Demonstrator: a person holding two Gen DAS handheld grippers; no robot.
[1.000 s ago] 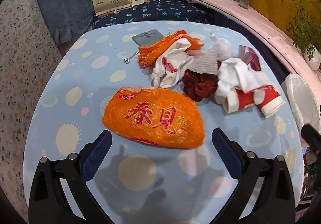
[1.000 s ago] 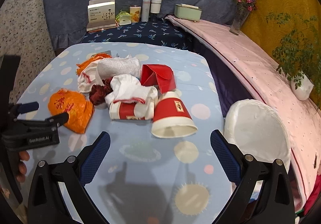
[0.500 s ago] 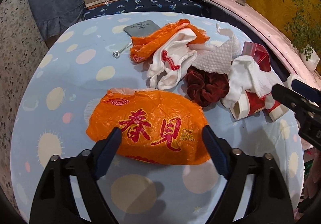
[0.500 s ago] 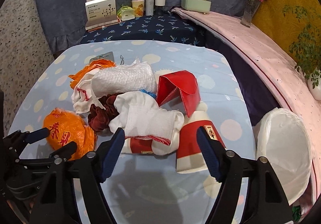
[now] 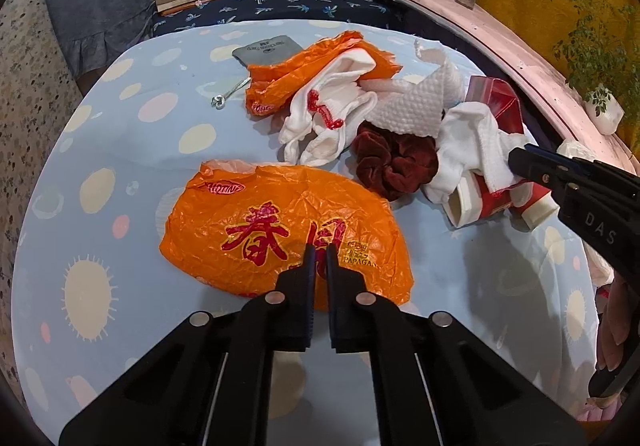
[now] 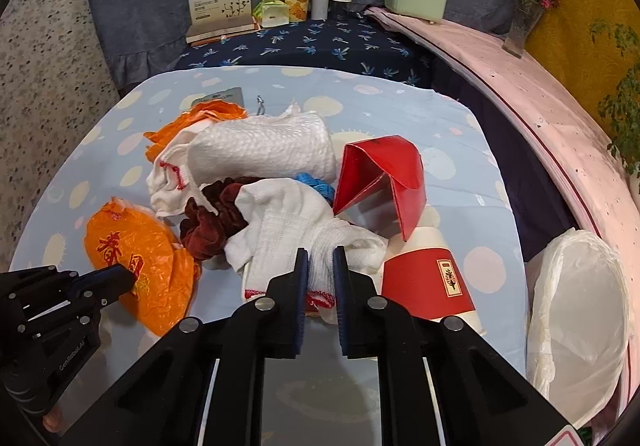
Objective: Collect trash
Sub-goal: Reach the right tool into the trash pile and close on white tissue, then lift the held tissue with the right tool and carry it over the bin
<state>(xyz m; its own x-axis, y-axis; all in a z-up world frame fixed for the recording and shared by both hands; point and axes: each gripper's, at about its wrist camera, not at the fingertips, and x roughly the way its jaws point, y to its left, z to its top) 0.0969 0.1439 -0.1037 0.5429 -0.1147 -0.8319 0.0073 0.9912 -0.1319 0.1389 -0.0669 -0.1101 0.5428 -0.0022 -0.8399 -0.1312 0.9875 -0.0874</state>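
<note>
The left hand-held gripper (image 5: 319,248) pinches the orange bag (image 5: 280,230) lying flat on the surface (image 5: 120,150). The right hand-held gripper (image 6: 320,254) pinches a white cloth (image 6: 296,230) (draped over a red cup (image 6: 430,282)); a scrunchie (image 6: 212,222) sits just to its left.

Both wrist cams sit low, close over the tabletop (image 5: 100,150), facing the back wall. Left cam's further left; both catch the orange bag (image 5: 280,234) (image 6: 140,270) & trash pile.
</note>
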